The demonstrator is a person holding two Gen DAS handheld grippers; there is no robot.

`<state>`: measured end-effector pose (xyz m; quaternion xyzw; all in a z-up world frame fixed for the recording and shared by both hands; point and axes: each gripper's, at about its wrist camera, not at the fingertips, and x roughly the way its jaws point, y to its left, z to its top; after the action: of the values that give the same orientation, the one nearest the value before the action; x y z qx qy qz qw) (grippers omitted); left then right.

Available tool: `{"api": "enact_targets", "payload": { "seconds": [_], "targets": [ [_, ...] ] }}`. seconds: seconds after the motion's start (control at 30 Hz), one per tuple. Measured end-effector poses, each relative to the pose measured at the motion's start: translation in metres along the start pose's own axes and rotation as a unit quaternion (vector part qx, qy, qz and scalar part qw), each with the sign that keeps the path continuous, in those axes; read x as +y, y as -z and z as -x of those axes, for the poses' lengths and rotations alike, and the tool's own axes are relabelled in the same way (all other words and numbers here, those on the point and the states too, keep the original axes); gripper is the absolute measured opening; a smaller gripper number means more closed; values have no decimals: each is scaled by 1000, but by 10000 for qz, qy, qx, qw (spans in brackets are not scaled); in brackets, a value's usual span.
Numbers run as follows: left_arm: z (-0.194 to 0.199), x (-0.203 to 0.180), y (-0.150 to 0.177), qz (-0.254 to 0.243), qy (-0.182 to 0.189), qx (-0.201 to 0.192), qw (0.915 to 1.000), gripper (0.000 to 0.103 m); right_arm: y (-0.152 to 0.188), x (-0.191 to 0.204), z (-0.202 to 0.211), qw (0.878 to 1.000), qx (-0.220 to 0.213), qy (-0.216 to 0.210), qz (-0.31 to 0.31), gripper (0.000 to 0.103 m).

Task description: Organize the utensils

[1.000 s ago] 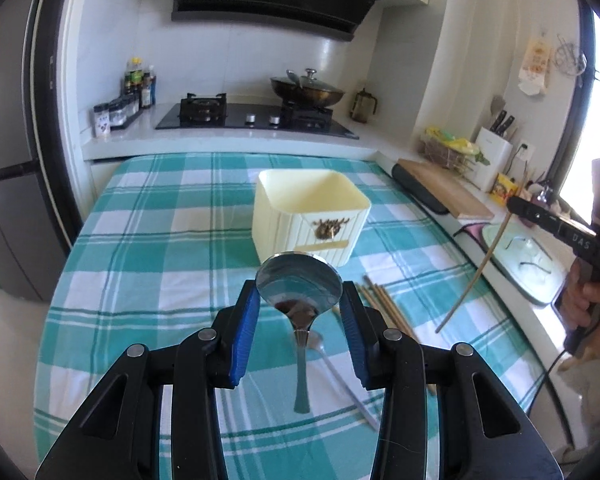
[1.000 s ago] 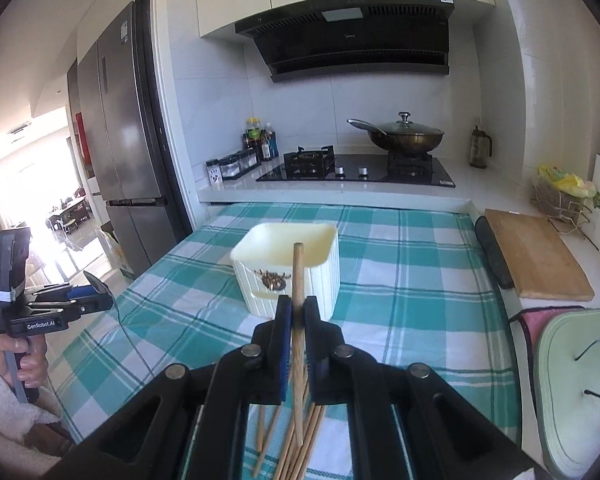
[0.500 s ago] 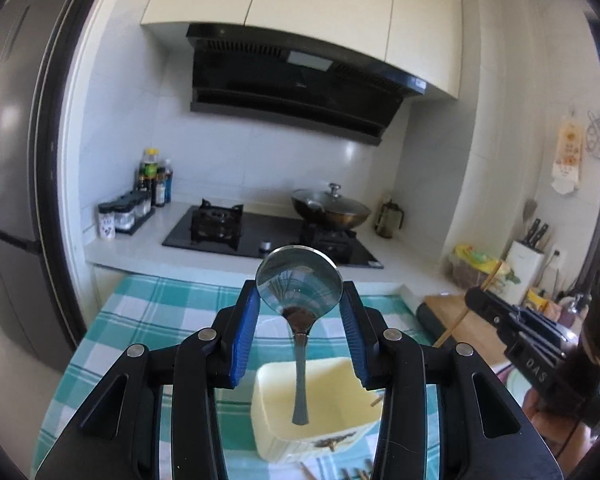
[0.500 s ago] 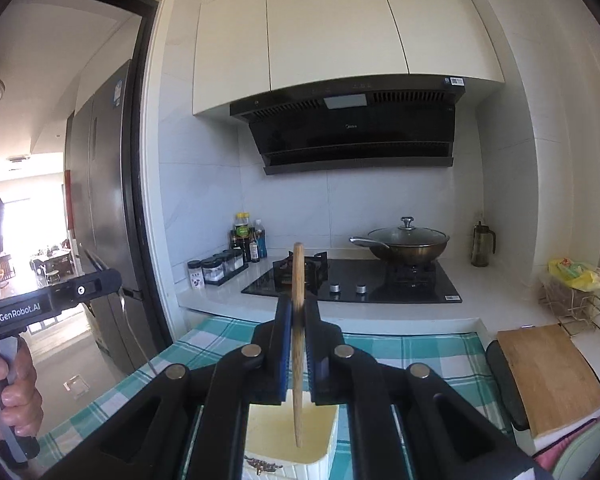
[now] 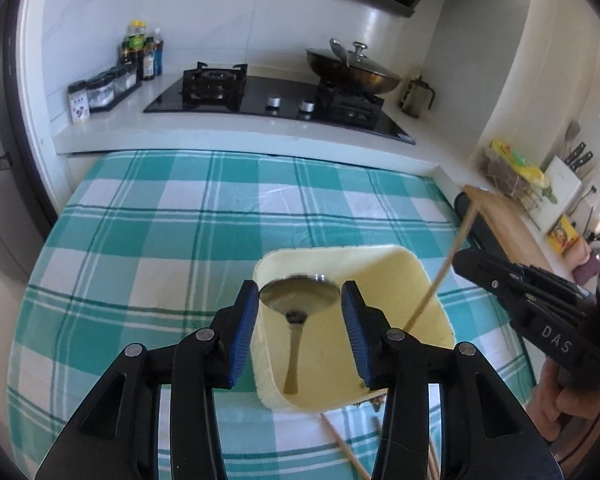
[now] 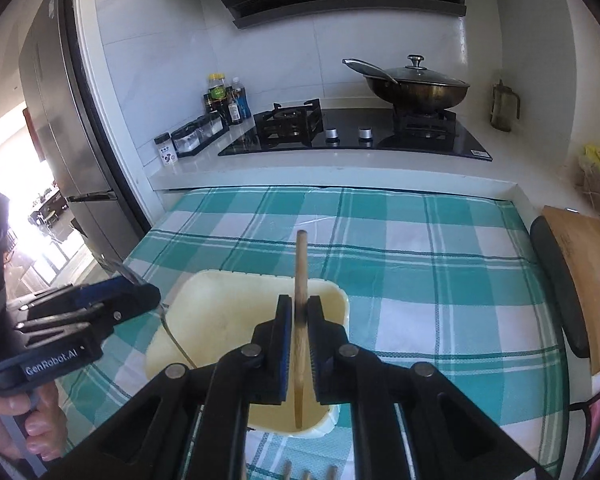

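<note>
While both tools hang over the cream bin (image 5: 412, 276) on the checked counter (image 5: 140, 240), the drop is under way: the left gripper (image 5: 300, 312) has just been opening around the spoon (image 5: 298, 300), handle down inside the bin, and the right gripper (image 6: 300, 344) has just been easing off the chopstick (image 6: 300, 264), tip in the bin. Next, I judge, both jaws must spread fully and lift clear.

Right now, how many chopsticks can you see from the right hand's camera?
4. One chopstick stands upright over the tub; three chopstick tips poke in at the bottom edge, over the tablecloth. More may be hidden below.

Checked tablecloth (image 5: 148, 232) carries cream bin (image 5: 432, 304) and loose chopsticks (image 5: 344, 448)
</note>
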<state>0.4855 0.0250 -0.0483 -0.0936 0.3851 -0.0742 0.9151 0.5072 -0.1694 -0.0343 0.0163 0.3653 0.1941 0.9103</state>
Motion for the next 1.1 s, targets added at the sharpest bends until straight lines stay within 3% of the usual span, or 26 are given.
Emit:
{"api": "enact_targets", "payload": {
  "seconds": [0.07, 0.17, 0.27, 0.5, 0.63, 0.83, 1.1],
  "targets": [
    [15, 3, 2, 5, 69, -65, 10000, 57, 1, 0, 8, 9998, -141, -72, -72, 37],
    [46, 10, 18, -14, 124, -84, 9999, 67, 8, 0, 38, 9989, -467, -51, -10, 37],
    [74, 23, 57, -35, -4, 52, 10000, 79, 29, -2, 71, 9982, -589, -66, 102, 37],
    [93, 53, 201, 345, -489, 490, 9970, 80, 163, -21, 123, 9980, -265, 535, 228, 38],
    [95, 43, 252, 599, -515, 367, 9962, 80, 249, -38, 135, 9940, -31, 1065, -226, 38],
    [95, 20, 279, 681, -299, 300, 9968, 81, 305, -55, 134, 9897, 302, 1179, -750, 38],
    [79, -26, 273, 145, -266, 270, 9992, 83, 318, -54, 126, 9883, 398, 1236, -799, 38]
  ]
}}
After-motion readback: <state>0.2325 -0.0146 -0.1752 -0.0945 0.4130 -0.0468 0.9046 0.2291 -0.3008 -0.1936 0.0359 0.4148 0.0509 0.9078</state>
